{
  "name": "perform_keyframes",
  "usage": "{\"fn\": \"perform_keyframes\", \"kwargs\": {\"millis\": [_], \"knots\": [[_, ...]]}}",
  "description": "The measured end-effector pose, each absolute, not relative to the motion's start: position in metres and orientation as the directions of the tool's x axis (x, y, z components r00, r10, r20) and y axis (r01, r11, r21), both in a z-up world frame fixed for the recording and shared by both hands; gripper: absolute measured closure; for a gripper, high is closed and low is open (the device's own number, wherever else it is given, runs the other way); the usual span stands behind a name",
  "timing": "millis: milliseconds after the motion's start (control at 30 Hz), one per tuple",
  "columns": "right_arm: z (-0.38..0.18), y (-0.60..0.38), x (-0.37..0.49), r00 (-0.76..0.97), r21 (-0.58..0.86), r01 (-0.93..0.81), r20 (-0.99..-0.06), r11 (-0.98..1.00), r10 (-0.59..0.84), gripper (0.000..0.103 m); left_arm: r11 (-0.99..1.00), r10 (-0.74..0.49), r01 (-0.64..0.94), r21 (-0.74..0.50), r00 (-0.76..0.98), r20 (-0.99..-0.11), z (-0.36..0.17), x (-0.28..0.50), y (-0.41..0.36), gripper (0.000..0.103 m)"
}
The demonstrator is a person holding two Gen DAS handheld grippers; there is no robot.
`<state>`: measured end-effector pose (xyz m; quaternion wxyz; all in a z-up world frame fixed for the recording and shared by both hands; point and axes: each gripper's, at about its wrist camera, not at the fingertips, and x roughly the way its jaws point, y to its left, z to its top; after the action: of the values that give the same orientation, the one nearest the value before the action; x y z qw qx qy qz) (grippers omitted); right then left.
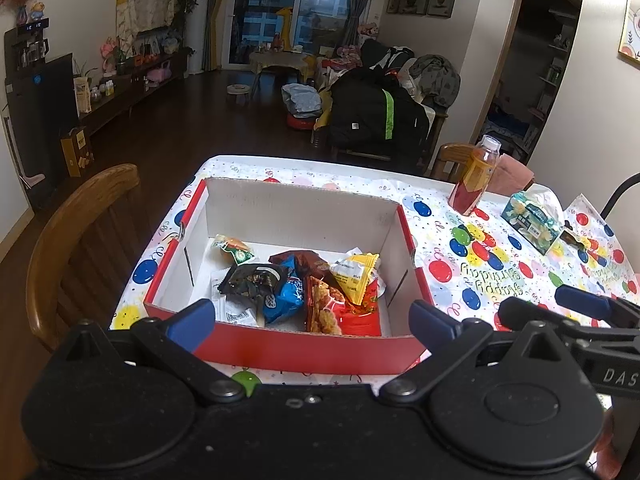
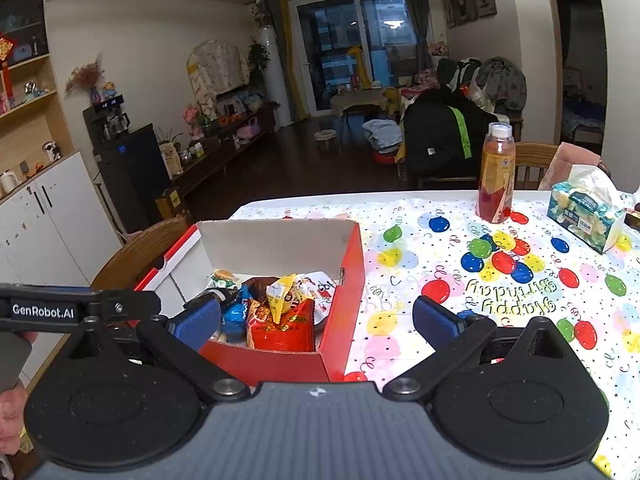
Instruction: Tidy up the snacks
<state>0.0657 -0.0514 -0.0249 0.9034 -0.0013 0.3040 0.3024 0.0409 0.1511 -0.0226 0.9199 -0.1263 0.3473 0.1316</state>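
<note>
Blue-padded fingers of the left gripper (image 1: 312, 316) stand spread wide and empty just before the near wall of the box (image 1: 304, 350), a red cardboard carton with plain white insides and an open top. Inside it lies the snacks (image 1: 304, 284) heap: glossy crinkled packets, one black, one blue, a red bag printed with fried pieces, a yellow triangular sachet on top and a small green-edged pack apart toward the back; what is under the heap is hidden. The box sits on a table under a slick cloth (image 1: 480, 264) printed with balloons. The right gripper (image 2: 316, 322), matte black with the same blue pads, is also spread and holds nothing, its left finger in front of the box's near corner and its right over bare cloth. Farther back stand a clear plastic bottle (image 2: 496, 172) with a yellow-red label and a soft tissue pack (image 2: 584, 210), well apart from the box. A curved wooden chair (image 1: 80, 216) back is cut off at left.
</note>
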Motion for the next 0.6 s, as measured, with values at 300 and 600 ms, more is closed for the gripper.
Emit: {"fn": "perform_keyframes", "kwargs": {"millis": [300,600], "knots": [[-0.0247,-0.0522,0.0666,0.646,0.183,-0.534,-0.542,0.826,0.538,0.000,0.935,0.151,-0.324,-0.141,0.727,-0.670,-0.0226,0.0408,0.1496,0.000],[-0.0243,-0.0526,0.0665,0.648,0.183,-0.533,-0.540,0.826,0.537,0.000,0.937,0.149,-0.320,-0.140,0.729,-0.668,-0.0226,0.0405,0.1482,0.000]]}}
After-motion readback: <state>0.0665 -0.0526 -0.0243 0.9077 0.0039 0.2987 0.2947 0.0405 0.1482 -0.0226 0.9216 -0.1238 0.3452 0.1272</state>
